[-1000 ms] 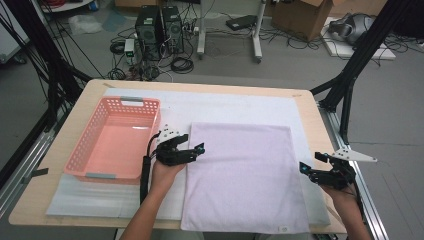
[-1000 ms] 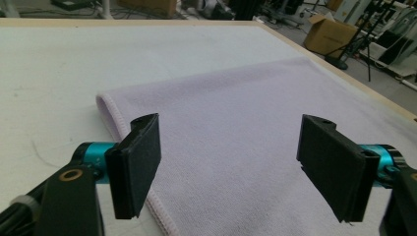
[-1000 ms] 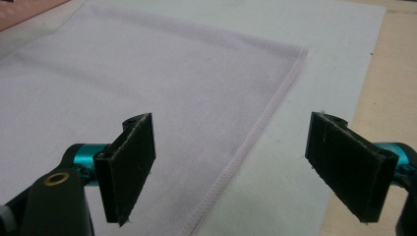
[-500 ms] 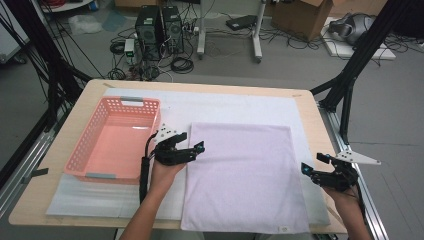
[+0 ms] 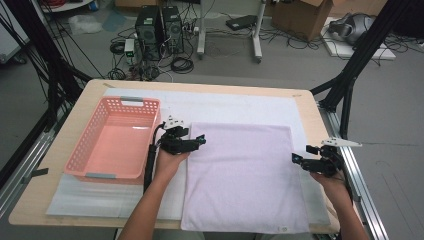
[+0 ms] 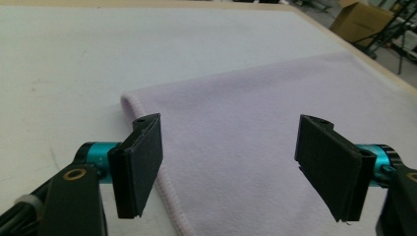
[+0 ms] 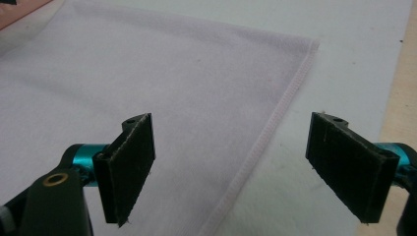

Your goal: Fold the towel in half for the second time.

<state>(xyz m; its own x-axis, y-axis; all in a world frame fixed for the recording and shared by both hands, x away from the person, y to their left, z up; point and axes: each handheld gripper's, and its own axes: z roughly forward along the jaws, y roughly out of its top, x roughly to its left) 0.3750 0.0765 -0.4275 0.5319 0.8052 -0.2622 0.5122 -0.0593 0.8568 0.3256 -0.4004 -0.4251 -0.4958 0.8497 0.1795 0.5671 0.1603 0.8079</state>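
A pale lilac towel (image 5: 245,175) lies flat on the white mat. My left gripper (image 5: 200,141) hovers at the towel's left edge near its far corner, its jaws wide apart. In the left gripper view the hemmed edge of the towel (image 6: 236,113) runs under the gap of the left gripper (image 6: 233,162); its jaws have just been closing a little and the pads touch nothing. My right gripper (image 5: 296,159) is at the towel's right edge, open. In the right gripper view the towel (image 7: 147,73) and its hem lie below the gap of the right gripper (image 7: 246,167).
A pink plastic basket (image 5: 84,145) stands left of the towel, close to my left hand. The white mat (image 5: 230,107) covers most of the wooden table (image 5: 55,165). A metal rail runs along the table's right side by my right hand.
Both grippers have slid a little toward the far side of the table along the towel's edges. The towel has not moved.
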